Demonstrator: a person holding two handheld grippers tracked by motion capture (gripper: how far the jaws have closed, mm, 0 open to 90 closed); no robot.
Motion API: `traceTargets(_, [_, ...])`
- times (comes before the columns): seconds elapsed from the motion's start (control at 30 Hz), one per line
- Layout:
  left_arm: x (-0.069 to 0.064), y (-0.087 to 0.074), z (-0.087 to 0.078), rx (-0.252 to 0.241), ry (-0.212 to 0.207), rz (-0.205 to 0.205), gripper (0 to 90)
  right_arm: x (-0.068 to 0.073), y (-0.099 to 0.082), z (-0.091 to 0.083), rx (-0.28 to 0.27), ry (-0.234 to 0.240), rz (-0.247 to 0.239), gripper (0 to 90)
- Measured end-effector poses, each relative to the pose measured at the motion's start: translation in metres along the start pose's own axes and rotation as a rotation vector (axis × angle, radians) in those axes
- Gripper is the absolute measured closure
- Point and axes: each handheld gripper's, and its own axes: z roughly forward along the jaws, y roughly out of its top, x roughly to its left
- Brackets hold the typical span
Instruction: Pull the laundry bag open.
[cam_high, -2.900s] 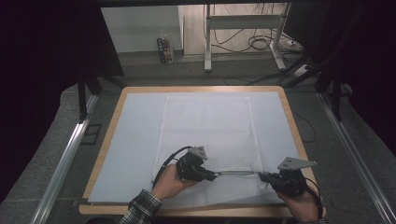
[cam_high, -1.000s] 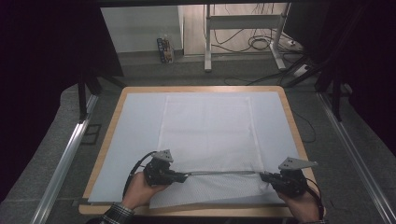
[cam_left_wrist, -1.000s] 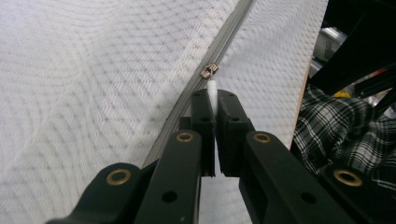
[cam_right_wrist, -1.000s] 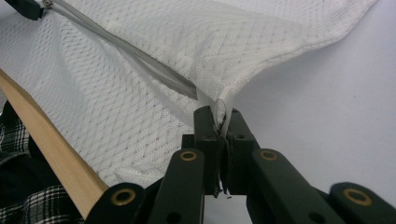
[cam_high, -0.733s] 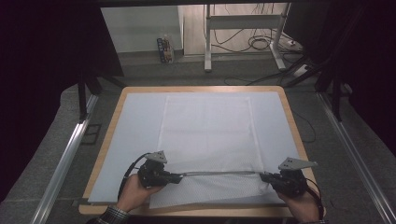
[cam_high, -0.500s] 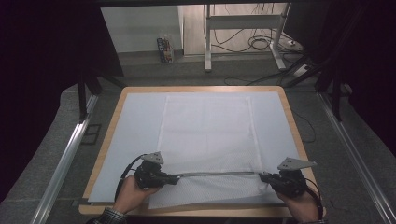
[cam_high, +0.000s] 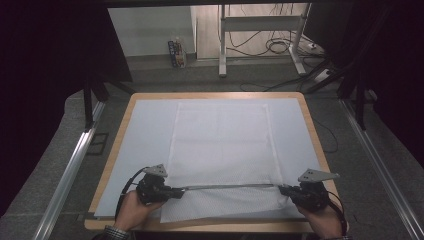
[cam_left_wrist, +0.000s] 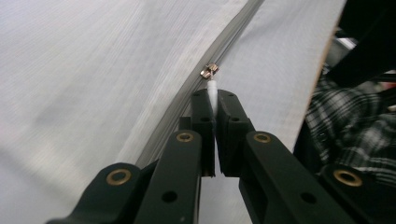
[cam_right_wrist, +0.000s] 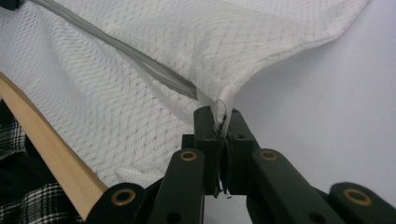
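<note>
Near the front edge of the counter (cam_high: 320, 150) lies a white mesh bag (cam_high: 222, 145), flat on a pale sheet. A grey zipper (cam_high: 225, 186) runs across the bag close to me, from side to side.

My left claw (cam_high: 176, 190) is at the left end of the zipper. Its jaws are pressed together on the little white pull tab (cam_left_wrist: 213, 91). The small metal slider (cam_left_wrist: 208, 71) sits just past the tips of my left claw (cam_left_wrist: 213, 100), right on the zipper line.

My right claw (cam_high: 284, 189) is at the other end, at the bag's right edge. Its jaws are pinching the white cloth at the bag's corner (cam_right_wrist: 223, 109), where the zipper ends. The mesh is pulled up a bit there and makes a fold. The wooden rim of the counter shows beside the bag in the right gripper view.
</note>
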Motion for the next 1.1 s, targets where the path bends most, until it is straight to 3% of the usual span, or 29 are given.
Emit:
traceTargets(0.7, [0.008,-0.021,-0.018,-0.004,0.052,-0.036,87.6,0.0,-0.001,0.0,0.005,-0.006,-0.001,85.3])
traceTargets(0.87, [0.009,-0.025,-0.021,-0.01,0.048,-0.045,87.7,0.0,-0.001,0.0,0.008,-0.009,-0.003,85.3])
traceTargets(1.1, [0.012,-0.029,-0.026,-0.007,0.079,-0.056,87.6,0.001,-0.001,0.0,0.008,-0.01,0.002,85.4])
